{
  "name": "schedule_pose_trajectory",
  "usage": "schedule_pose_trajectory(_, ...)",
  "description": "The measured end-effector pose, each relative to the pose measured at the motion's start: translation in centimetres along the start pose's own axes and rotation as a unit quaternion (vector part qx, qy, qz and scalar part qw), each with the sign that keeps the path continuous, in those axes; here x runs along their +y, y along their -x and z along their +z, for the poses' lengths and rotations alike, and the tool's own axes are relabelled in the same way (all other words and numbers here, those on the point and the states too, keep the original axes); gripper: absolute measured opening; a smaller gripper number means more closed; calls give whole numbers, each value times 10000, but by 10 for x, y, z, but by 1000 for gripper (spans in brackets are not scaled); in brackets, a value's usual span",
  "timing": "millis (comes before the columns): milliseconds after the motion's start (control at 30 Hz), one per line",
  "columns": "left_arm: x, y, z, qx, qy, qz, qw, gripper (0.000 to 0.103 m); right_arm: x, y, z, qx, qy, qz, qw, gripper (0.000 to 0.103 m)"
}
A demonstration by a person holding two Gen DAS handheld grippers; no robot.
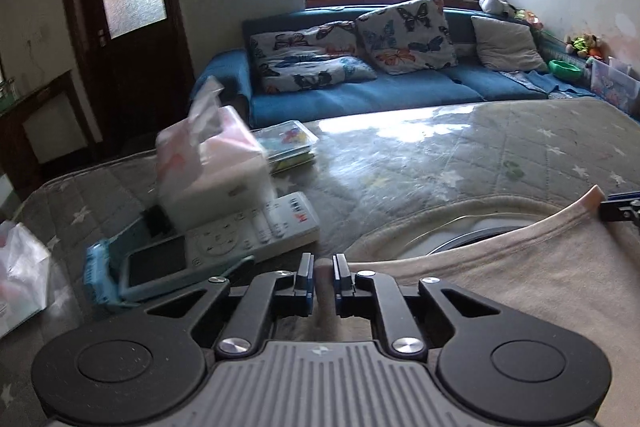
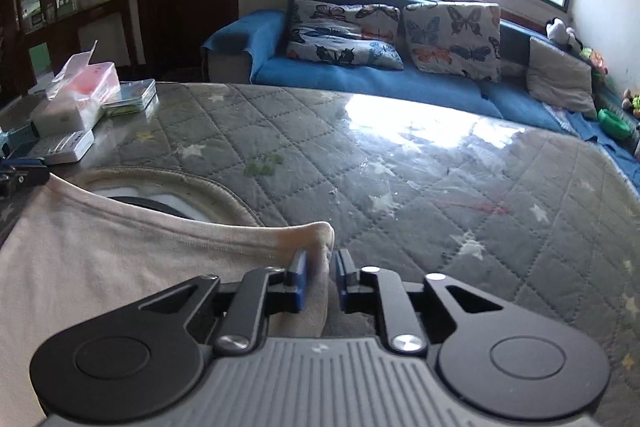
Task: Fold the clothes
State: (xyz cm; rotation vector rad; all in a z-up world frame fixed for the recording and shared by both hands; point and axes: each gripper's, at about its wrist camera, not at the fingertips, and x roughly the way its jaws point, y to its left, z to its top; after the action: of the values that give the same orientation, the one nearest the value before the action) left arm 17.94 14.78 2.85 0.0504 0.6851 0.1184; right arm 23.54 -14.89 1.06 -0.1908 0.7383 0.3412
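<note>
A quilted grey table cover lay under a beige shirt at its near edge. The left gripper and right gripper each pinched a corner of the shirt's hem, jaws closed on fabric.

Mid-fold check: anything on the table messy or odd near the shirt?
Nothing spilled or damaged. The tissue box sits partly on the remote, cluttering the corner beside the shirt. Both grippers, left and right, pinch its edge.
</note>
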Motion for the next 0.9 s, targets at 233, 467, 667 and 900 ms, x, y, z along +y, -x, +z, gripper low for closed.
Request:
schedule_pose_trajectory(233,29,48,-19,-41,387,339,9987,51,21,50,-24,84,448,539,9975,30)
schedule_pose_trajectory(467,46,106,-59,-57,610,634,9961,72,66,99,-65,240,854,1222,9885,30)
schedule_pose_trajectory(667,53,159,-99,-198,900,652,9936,87,108,129,-93,156,1268,1558,9795,32)
schedule_pose_trajectory(900,56,211,-143,-477,1069,662,9909,103,153,156,-124,-52,1810,1757,9676,34)
